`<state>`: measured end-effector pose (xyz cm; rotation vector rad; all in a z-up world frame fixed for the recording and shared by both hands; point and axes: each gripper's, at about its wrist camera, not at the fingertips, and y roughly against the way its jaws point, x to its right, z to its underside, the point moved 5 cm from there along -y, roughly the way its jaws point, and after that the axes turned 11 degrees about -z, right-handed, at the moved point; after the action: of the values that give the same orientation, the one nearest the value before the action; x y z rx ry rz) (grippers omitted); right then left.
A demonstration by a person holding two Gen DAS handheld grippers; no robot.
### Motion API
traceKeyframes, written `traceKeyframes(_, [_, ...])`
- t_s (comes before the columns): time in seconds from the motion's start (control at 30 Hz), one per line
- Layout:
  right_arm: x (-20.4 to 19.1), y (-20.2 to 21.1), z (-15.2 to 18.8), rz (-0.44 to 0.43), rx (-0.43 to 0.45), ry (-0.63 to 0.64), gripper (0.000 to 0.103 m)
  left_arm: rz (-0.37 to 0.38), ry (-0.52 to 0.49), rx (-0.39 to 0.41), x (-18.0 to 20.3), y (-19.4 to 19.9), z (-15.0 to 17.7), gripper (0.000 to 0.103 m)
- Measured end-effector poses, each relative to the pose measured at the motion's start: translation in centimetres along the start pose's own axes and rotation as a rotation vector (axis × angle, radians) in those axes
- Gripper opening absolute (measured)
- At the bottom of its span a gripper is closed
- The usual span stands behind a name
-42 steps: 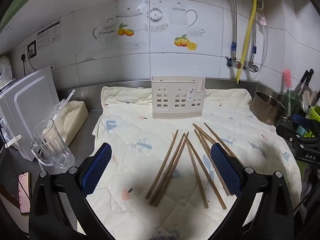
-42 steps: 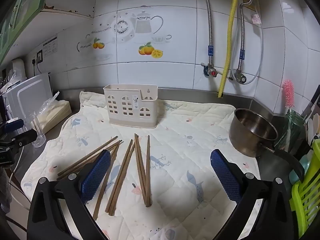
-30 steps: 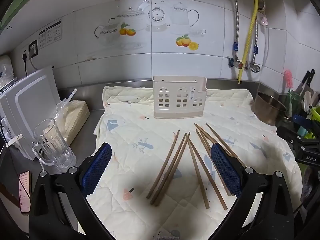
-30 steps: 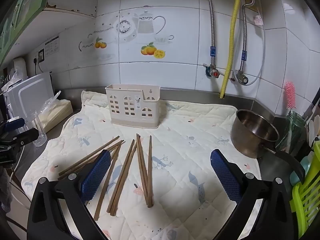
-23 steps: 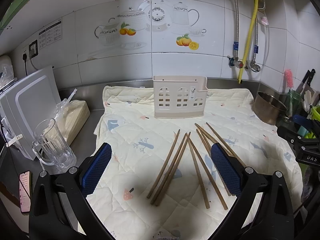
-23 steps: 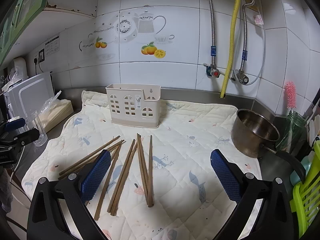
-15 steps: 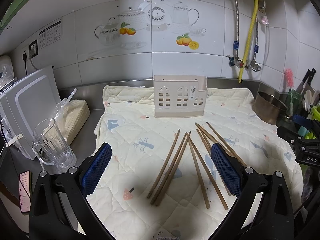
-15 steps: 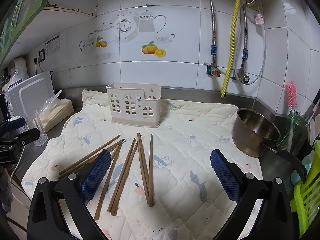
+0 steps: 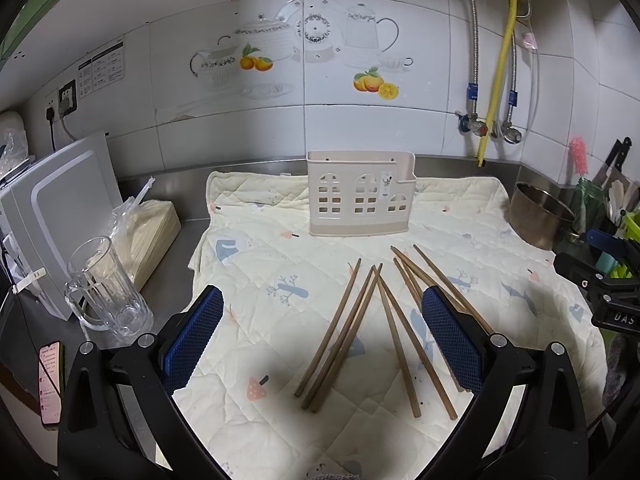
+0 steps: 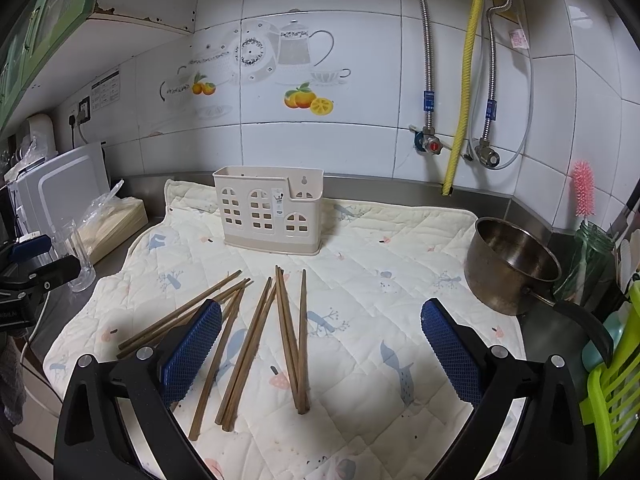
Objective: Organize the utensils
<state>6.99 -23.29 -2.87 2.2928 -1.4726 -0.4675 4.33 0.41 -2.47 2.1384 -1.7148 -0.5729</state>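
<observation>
Several brown wooden chopsticks point(image 9: 376, 328) lie fanned out on a quilted cream mat point(image 9: 280, 272); they also show in the right wrist view point(image 10: 256, 340). A beige plastic utensil holder point(image 9: 360, 200) with window cut-outs stands upright at the back of the mat, also seen in the right wrist view point(image 10: 270, 210). My left gripper point(image 9: 322, 332) is open and empty, above the mat's front, with the chopsticks between and under its pads. My right gripper point(image 10: 320, 344) is open and empty, over the chopsticks' right part.
A glass mug point(image 9: 106, 284), a bagged stack point(image 9: 140, 232) and a white board point(image 9: 56, 216) stand left of the mat. A steel pot point(image 10: 512, 266) sits at the right, with a green rack point(image 10: 612, 380) and a jar with a pink brush point(image 10: 584, 216) beyond.
Both views have shifted very slightly; the grippers stay open and nothing on the mat has moved.
</observation>
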Motion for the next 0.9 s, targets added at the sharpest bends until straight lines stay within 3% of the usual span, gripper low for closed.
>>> traceKeyframes(0.9, [-0.76,-0.51,0.3,-0.009,-0.011,0.008,0.097,-0.002,0.0,-0.003,-0.5,0.05,0.12,0.098])
